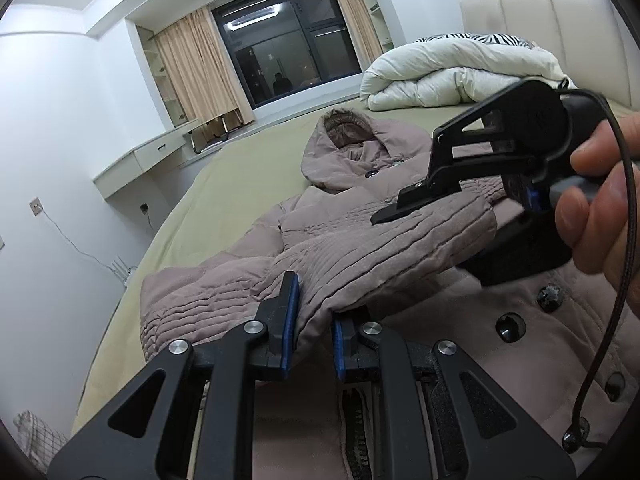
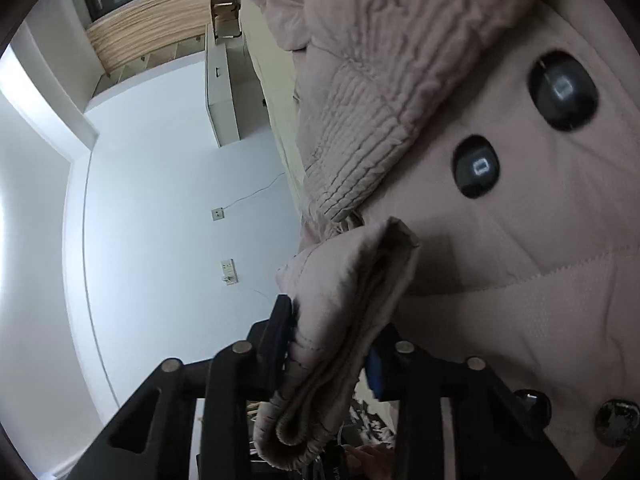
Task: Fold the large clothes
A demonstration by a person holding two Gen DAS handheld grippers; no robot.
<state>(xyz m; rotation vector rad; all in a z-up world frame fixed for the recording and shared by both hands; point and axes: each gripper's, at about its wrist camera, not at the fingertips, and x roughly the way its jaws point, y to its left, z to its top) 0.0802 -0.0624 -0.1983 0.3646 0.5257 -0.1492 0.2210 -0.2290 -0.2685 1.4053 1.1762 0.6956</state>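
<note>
A large mauve hooded puffer coat point(image 1: 360, 216) lies on the bed, hood towards the window, dark buttons down its front. One quilted sleeve point(image 1: 360, 256) is folded across the body. My left gripper point(image 1: 314, 320) is shut on the sleeve's edge near me. My right gripper point(image 1: 460, 200) shows in the left wrist view at the right, held by a hand above the sleeve. In the right wrist view my right gripper point(image 2: 332, 344) is shut on the sleeve cuff point(image 2: 340, 320), with the coat front and its buttons point(image 2: 476, 168) just behind.
The bed point(image 1: 224, 184) has an olive sheet. A rolled white duvet point(image 1: 452, 72) lies by the headboard. A white desk point(image 1: 132, 164) and the wall stand on the left, with a dark window point(image 1: 288, 40) behind. A cable point(image 1: 616, 280) hangs from the right gripper.
</note>
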